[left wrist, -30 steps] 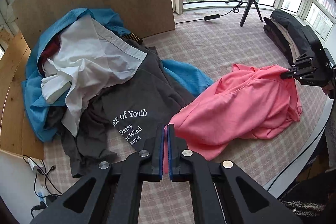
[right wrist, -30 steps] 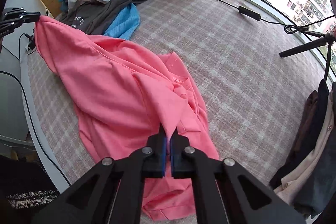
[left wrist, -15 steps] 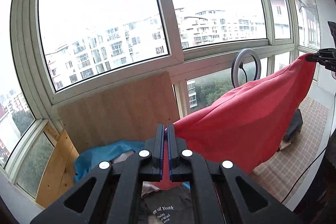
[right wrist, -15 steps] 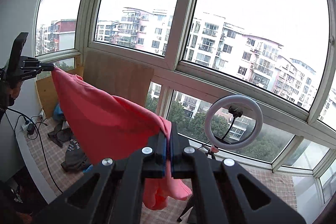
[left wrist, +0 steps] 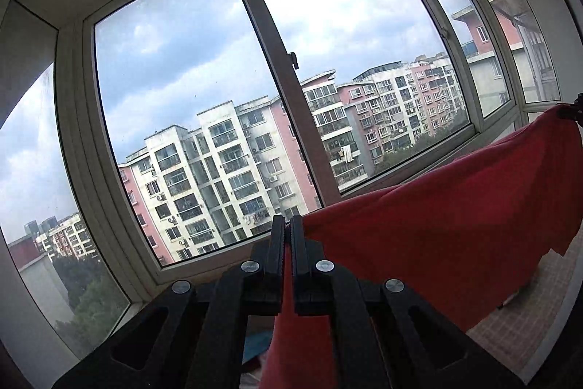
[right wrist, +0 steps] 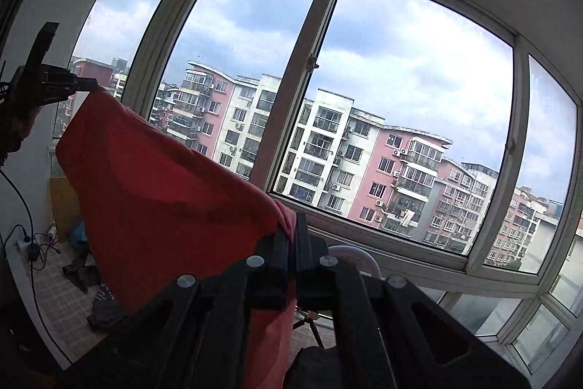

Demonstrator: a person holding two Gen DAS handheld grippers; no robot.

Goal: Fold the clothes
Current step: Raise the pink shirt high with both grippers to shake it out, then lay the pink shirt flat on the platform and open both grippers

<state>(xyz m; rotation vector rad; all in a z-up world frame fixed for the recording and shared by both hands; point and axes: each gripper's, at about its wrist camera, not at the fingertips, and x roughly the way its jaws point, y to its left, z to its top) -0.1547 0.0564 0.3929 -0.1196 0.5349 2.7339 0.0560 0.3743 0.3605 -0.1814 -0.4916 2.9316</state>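
Red shirt hangs pinched between the closed left tool and closed right tool; spread both evenly, keeping its top edge taut and level.

A garment hung stretched between the left gripper and the right gripper, before the window; other clothes lay below on the floor.

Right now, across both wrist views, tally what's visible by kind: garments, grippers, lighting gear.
Held-up garments: 1, the pink shirt
Garments on the floor: 1 sure, the dark printed shirt; others unclear
Hand-held grippers: 2, left hand-held gripper, right hand-held gripper, both clamped on the pink shirt
Ring lights: 1, partly hidden
Total: 5
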